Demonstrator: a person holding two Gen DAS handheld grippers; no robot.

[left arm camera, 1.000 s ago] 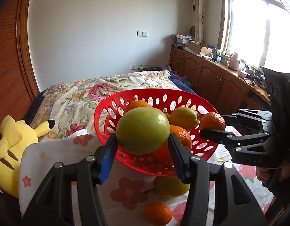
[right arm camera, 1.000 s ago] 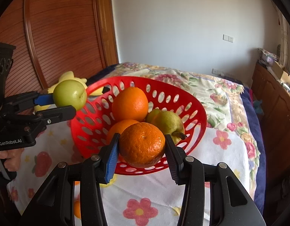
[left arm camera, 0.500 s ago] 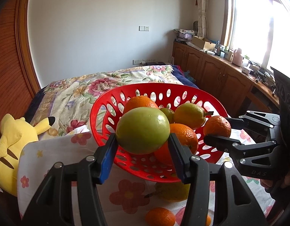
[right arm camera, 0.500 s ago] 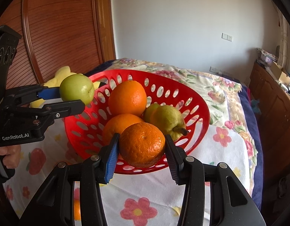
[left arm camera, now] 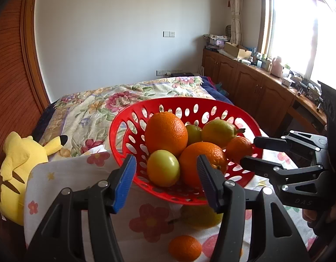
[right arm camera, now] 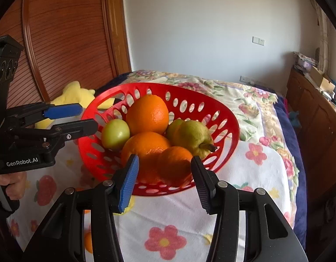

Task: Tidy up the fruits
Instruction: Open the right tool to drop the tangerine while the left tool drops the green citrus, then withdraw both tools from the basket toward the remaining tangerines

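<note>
A red perforated basket [left arm camera: 124, 131] [right arm camera: 229, 120] stands on the flowered cloth and holds oranges, a pear and green fruit. My left gripper [left arm camera: 167, 180] [right arm camera: 80, 120] is open at the basket's near left rim; the green apple [left arm camera: 163, 167] [right arm camera: 115, 134] lies in the basket just beyond its fingers. My right gripper [right arm camera: 163, 180] [left arm camera: 251, 150] is open at the other rim; the small mandarin [right arm camera: 175, 163] [left arm camera: 239, 148] rests in the basket between its fingertips, with gaps on both sides.
A pear [left arm camera: 198, 217] and a mandarin [left arm camera: 185, 247] lie on the cloth in front of the basket. A yellow plush toy [left arm camera: 19, 163] sits at the left. A wooden wardrobe stands left, cabinets [left arm camera: 255, 91] right, and the bed [left arm camera: 102, 102] behind.
Both grippers opened. The green apple dropped from the left gripper into the basket, and the mandarin left the right gripper and rests in the basket. Both grippers drew back slightly.
</note>
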